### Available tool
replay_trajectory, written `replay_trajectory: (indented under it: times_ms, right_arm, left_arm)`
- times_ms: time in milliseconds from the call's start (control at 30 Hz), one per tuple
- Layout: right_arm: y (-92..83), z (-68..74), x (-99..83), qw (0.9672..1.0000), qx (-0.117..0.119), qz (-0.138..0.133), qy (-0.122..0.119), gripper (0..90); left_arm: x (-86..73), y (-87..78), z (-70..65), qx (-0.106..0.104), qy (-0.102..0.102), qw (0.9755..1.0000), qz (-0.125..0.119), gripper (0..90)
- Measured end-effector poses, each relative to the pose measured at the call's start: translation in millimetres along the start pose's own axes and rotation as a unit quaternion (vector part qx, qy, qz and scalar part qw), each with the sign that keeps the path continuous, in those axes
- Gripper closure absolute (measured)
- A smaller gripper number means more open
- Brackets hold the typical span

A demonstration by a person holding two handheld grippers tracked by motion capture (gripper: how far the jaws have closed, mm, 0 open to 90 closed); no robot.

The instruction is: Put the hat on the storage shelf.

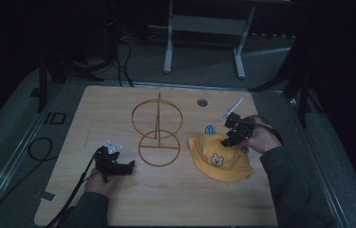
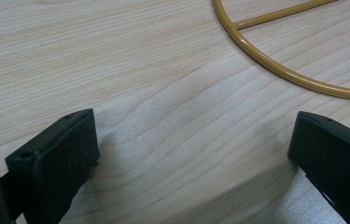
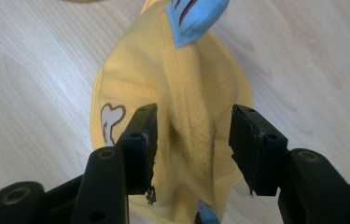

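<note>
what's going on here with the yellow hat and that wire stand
A person at a wooden table holds a gripper in each hand. The right gripper is down over the crown of a yellow hat, its jaws straddling a ridge of fabric without clearly pinching it yet. The left gripper rests open on the table beside the gold wire stand, holding nothing.

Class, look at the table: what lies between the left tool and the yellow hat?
In the high view, the wire stand's base ring lies between the left tool and the yellow hat; otherwise bare table.
</note>
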State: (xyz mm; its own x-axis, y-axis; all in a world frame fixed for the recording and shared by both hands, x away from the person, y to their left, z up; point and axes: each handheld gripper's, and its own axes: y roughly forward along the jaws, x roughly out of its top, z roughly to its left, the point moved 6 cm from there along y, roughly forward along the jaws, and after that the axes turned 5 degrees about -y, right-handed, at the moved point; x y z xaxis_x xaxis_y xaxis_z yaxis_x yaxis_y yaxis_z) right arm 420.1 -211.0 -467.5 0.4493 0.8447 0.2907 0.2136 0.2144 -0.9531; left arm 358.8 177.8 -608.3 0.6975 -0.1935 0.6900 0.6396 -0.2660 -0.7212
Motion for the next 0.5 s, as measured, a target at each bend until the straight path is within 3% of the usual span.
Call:
replay_trajectory:
  times_ms: [200,400,500]
  right_arm:
    - [8.6,-3.2,-3.8,0.9992,0.014,0.036,0.006,50.0]
    - [15.2,-2.9,-3.2,0.9978,0.035,0.055,0.012,50.2]
    - [18.0,-1.1,-2.4,0.9966,0.046,0.067,0.012,56.7]
  left_arm:
    - [0.0,0.0,0.0,0.000,0.000,1.0000,0.000,1.9]
    - [0.0,0.0,0.2,0.000,0.001,1.0000,0.000,1.9]
    - [0.0,-0.1,0.2,0.000,0.001,1.0000,0.000,1.9]
